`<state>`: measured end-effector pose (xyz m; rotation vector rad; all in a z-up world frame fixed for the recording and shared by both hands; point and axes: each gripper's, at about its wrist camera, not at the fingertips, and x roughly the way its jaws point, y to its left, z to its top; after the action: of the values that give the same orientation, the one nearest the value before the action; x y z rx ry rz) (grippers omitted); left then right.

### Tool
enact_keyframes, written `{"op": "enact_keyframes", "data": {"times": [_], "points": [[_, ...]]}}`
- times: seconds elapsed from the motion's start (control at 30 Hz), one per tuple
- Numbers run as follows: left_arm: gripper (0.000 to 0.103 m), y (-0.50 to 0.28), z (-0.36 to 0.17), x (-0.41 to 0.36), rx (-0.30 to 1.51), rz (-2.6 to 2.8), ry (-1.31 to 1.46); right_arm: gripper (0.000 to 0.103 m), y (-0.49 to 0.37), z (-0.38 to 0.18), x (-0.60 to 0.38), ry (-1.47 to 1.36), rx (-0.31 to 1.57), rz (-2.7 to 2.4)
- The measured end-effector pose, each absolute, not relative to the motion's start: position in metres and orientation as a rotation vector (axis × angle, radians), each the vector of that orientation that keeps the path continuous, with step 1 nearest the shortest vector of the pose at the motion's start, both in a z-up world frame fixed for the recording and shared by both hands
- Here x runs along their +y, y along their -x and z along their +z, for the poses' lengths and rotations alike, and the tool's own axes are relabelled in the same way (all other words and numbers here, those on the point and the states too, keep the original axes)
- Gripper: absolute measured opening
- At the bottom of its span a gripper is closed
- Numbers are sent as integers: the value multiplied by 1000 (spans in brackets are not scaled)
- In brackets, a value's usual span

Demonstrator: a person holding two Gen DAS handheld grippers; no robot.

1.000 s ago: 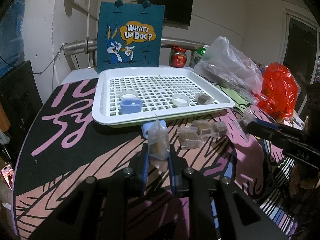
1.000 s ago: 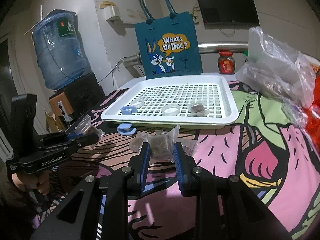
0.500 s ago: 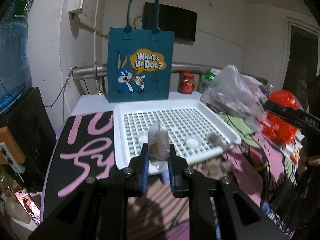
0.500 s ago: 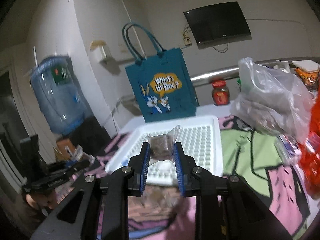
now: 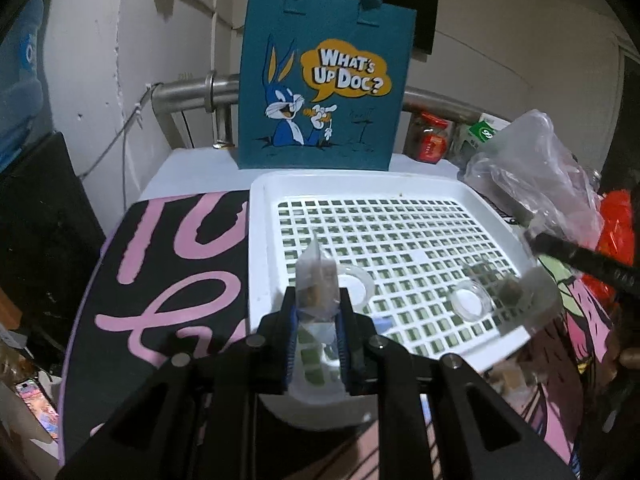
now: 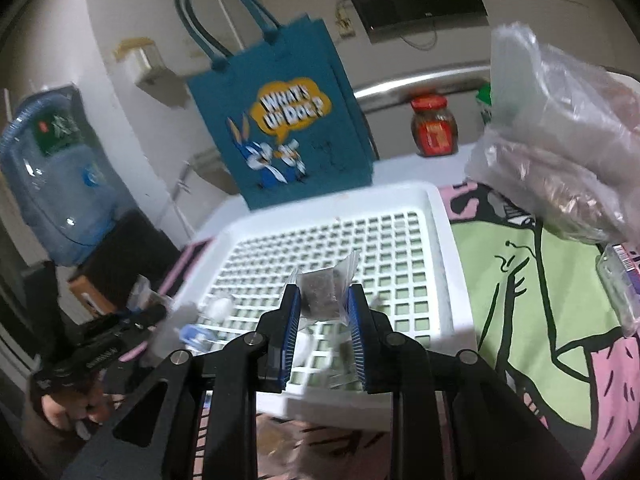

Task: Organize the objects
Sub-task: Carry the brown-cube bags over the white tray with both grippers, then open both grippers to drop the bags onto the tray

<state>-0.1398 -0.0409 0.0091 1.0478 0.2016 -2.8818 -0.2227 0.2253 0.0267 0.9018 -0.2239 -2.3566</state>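
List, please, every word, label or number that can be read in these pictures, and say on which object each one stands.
"WHAT'S UP DOC?": in the yellow speech bubble on the teal tote bag behind the white tray.
Large pink letters on the black mat: cut off, not readable as a word.
Green label on the water bottle: blurred.
Red label on the jar: too small.
Green and white carton: print unclear.
Lettering on the left gripper body: blurred.

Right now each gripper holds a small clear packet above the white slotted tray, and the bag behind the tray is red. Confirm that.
Not quite: the bag is teal, as the left wrist view shows. Each gripper, left and right, holds a packet above the tray.
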Motion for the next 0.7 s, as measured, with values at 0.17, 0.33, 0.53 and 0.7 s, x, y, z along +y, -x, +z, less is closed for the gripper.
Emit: {"op": "enact_keyframes", "data": {"times": [0.17,0.33,0.53,0.7], "points": [[17,156,-6,-43,212,-2852,-1103,23,237,16,220,-930,-183,-2375],[18,161,-14,-42,182,-2846,-1132,23,245,4,214,-981,-140,-2377],[43,155,-6,-45,252,-2895,-1077,40,247,0,213,-989,-110,-2404],[65,132,16,-48,289,-2954,-901,73,228,21,230,-852,-206,-2445]]}}
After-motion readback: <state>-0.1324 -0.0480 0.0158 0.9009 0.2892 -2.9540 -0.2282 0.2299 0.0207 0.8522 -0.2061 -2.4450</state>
